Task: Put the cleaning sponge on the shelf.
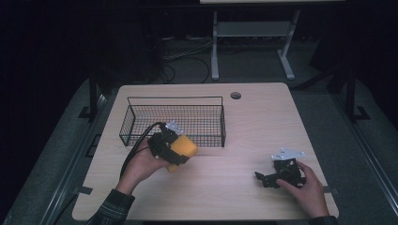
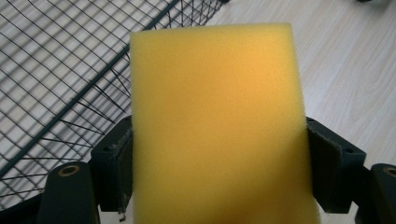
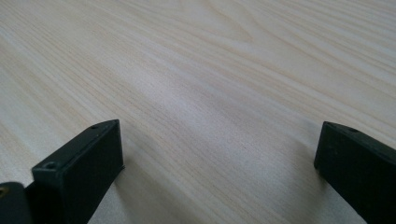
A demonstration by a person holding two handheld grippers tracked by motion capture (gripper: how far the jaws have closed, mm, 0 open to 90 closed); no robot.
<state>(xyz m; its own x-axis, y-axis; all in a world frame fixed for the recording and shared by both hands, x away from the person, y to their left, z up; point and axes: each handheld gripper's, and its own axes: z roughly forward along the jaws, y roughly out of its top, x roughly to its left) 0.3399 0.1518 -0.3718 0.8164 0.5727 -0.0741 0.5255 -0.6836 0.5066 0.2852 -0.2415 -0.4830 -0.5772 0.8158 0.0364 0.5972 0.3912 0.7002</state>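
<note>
**Operator:** My left gripper (image 1: 174,149) is clamped on the yellow sponge (image 2: 217,126), one jaw pressing each long side. I have it lifted off the table (image 1: 244,122), just in front of the wire basket's (image 1: 174,108) near wall, at about seven o'clock from the basket's centre.

**Colleague:** And the other one?

**Operator:** My right gripper (image 1: 272,177) rests low over bare wood at roughly four o'clock on the table, jaws spread wide, nothing between them.

**Colleague:** What worries you?

**Operator:** The sponge is soft, open-celled foam, a flat rectangular block with a fuzzy, pitted face. It gives under pressure, so I judge the hold could be looser than it looks; a quick swing could let it creep out of the pads. In the left gripper view most of the block sticks out past the jaws, so that free end could catch the basket's top rail if I come in low, and bend or twist loose.

**Colleague:** The basket itself?

**Operator:** Thin black wire mesh, rectangular, open-topped, with a raised rail along the back. It looks light, so I judge a bump from my jaws could shove it across the smooth, pale wood-grain top. My cable (image 1: 136,147) trails towards nine o'clock beside the basket's near left corner and could snag the mesh there.
</note>
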